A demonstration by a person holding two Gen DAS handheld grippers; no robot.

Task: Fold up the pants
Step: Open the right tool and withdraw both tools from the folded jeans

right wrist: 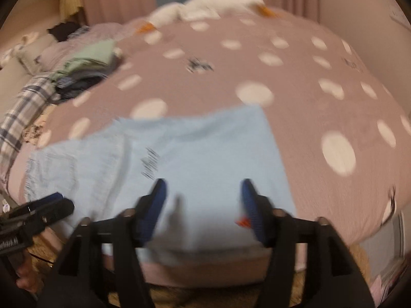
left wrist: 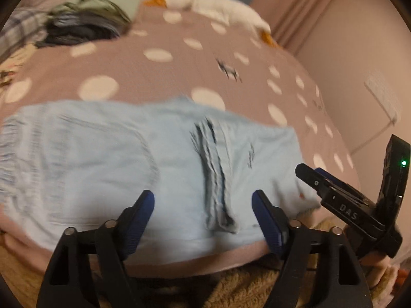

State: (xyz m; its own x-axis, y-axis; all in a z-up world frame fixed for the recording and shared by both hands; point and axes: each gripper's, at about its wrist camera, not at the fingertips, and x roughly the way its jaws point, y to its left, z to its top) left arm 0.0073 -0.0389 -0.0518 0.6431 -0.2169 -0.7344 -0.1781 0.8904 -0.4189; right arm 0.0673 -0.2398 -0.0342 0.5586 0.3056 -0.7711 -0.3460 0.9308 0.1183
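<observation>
Soft light-blue pants [left wrist: 143, 159] lie folded into a rough rectangle on the dotted pink bedspread [left wrist: 159, 77]. The left gripper [left wrist: 203, 205] and right gripper [right wrist: 203, 195] hover with blue ribbed fingers spread wide, holding nothing.

A bed covered with a dusty-pink spread printed with large white dots [left wrist: 159, 77] [right wrist: 295, 82] carries everything. A pair of pale blue, soft cotton pants [left wrist: 123, 159] [right wrist: 195, 154] lies flat across its near edge, the gathered waistband towards the left. At the far left rests a heap of folded clothes in pale green, dark blue and black [left wrist: 87, 18] [right wrist: 87, 64], with a grey-and-white checked cloth [left wrist: 18, 28] [right wrist: 23, 110] just beside it. Along the far edge lies a white plush goose with an orange beak [left wrist: 210, 5] [right wrist: 205, 7]. Both views are blurred.
</observation>
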